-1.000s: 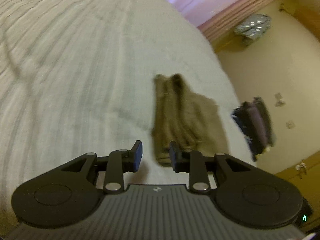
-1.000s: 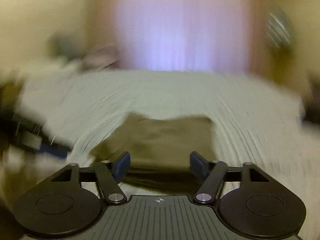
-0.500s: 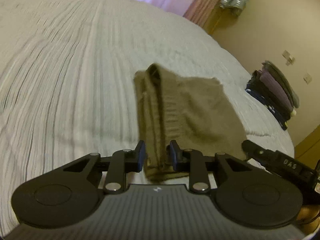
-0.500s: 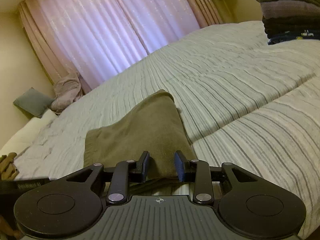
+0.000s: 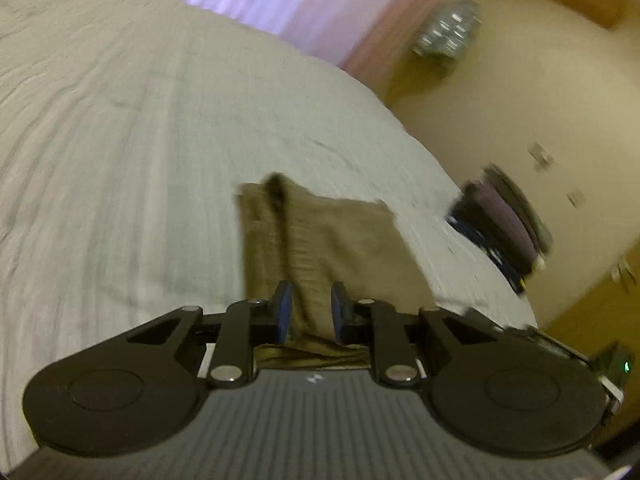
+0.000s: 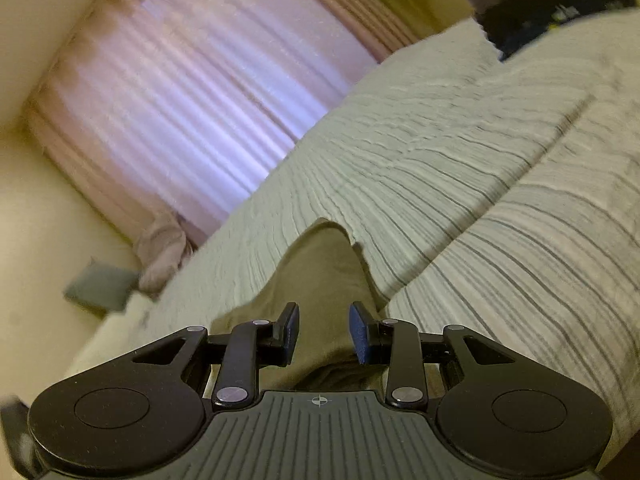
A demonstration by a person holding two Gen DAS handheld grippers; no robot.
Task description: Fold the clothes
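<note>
Left gripper (image 5: 308, 308) first: its jaws have just been closing, and the near edge of the folded olive-brown garment (image 5: 332, 240) runs up between the two blue pads. The cloth looks pinched there, a bunched ridge rising straight out of the gap, so I read this one as clamped on the hem. Over to the right gripper (image 6: 324, 330): its jaws narrowed a moment back and now stand a little apart, with the same garment (image 6: 320, 280) filling the space between them; the pads sit either side of the fabric, but whether they actually press on it I cannot tell.

So the step in hand, as I judge it, is taking hold of the near edge at two points, ready for another fold or a carry. The next move calls for both grips firm before any lift, then both hands travelling together so the layers do not slide open.

Outward from the tools, the garment stretches away across the striped bedspread (image 5: 120, 160), lying flat beyond the pinch. Well apart from it, at the bed's far edge, sits a stack of dark folded clothes (image 5: 504, 224), the likely destination.
</note>
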